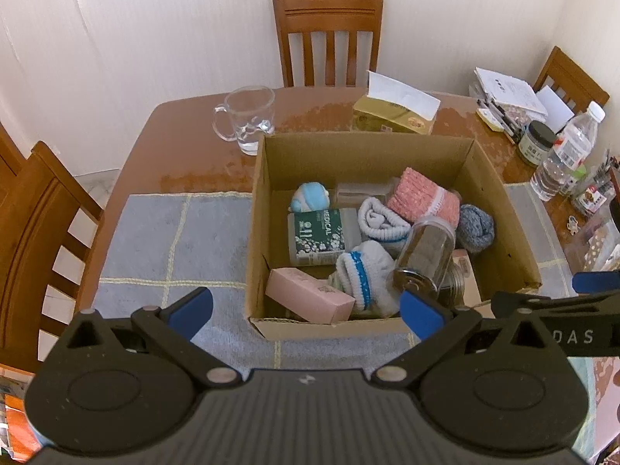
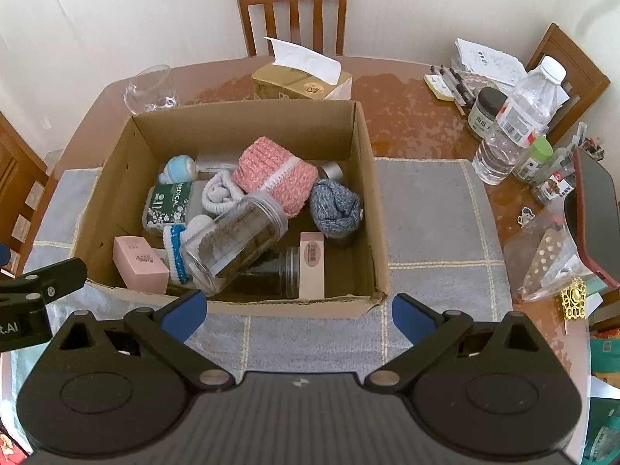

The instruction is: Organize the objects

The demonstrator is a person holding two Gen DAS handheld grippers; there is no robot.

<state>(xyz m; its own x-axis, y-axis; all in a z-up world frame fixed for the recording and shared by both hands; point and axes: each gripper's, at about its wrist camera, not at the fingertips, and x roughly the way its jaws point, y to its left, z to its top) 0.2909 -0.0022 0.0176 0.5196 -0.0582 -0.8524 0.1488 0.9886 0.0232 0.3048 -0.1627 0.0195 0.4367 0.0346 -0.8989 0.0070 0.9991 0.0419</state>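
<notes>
An open cardboard box (image 1: 500, 209) (image 2: 364, 147) stands on a grey checked mat. Inside lie a clear plastic jar (image 1: 426, 252) (image 2: 232, 240), a pink box (image 1: 310, 300) (image 2: 139, 261), a green medical pack (image 1: 317, 236) (image 2: 170, 201), a pink knitted cloth (image 1: 422, 193) (image 2: 271, 174), white socks (image 1: 364, 271) (image 2: 221, 193), a blue-grey sock ball (image 1: 476, 226) (image 2: 335, 205) and a small blue-white toy (image 1: 310, 197) (image 2: 178, 168). My left gripper (image 1: 310, 310) is open and empty, just before the box's near wall. My right gripper (image 2: 298, 314) is open and empty, also at the near wall.
A glass mug (image 1: 246, 116) (image 2: 149, 89) and a tissue box (image 1: 395, 114) (image 2: 302, 77) stand behind the cardboard box. A water bottle (image 2: 515, 120), a dark-lidded jar (image 2: 484, 110), papers and small clutter fill the table's right side. Wooden chairs (image 1: 329, 35) surround the table.
</notes>
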